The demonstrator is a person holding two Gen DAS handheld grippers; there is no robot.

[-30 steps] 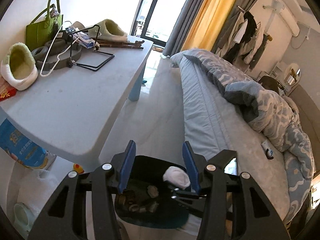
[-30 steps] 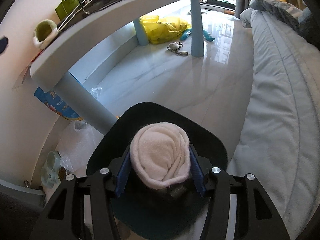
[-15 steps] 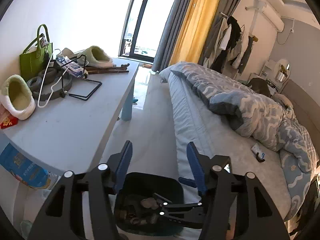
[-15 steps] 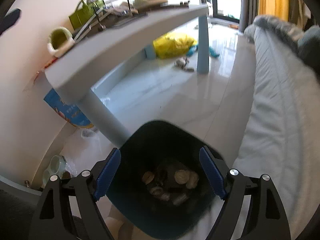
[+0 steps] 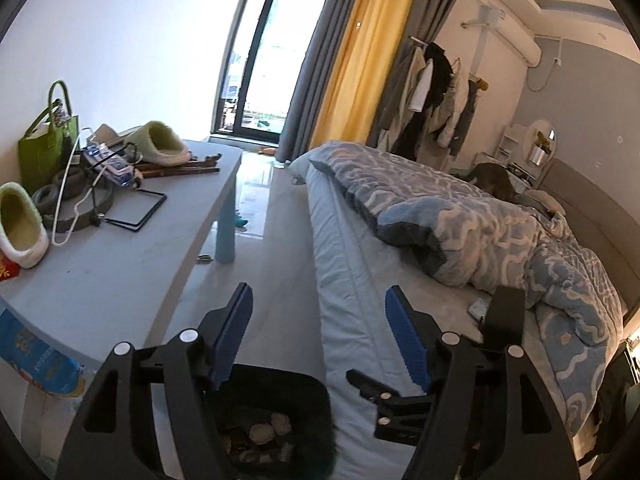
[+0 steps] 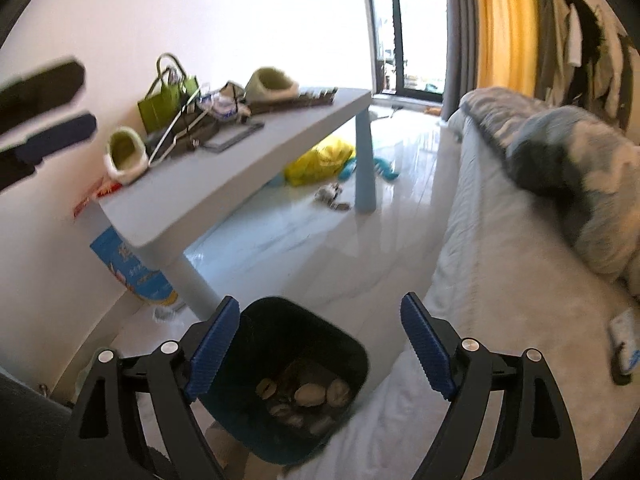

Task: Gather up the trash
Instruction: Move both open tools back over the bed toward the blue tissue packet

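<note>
Jaws on both grippers stand apart with nothing between them: the right gripper [image 6: 320, 344] has just been spreading over the black bin [image 6: 296, 384], and the left gripper [image 5: 318, 336] has been widening too. The bin sits on the floor, tight between the bed [image 6: 500, 280] and a leg of the pale blue table [image 6: 240, 184], with crumpled trash [image 6: 312, 394] lying in its bottom

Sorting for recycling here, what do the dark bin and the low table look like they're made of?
Bin: probably moulded plastic, dark and matte, with thin smooth walls and rounded corners. Table: pale blue top, smooth with a slight sheen and rounded edges; likely plastic or painted board, hard to tell which.
</note>
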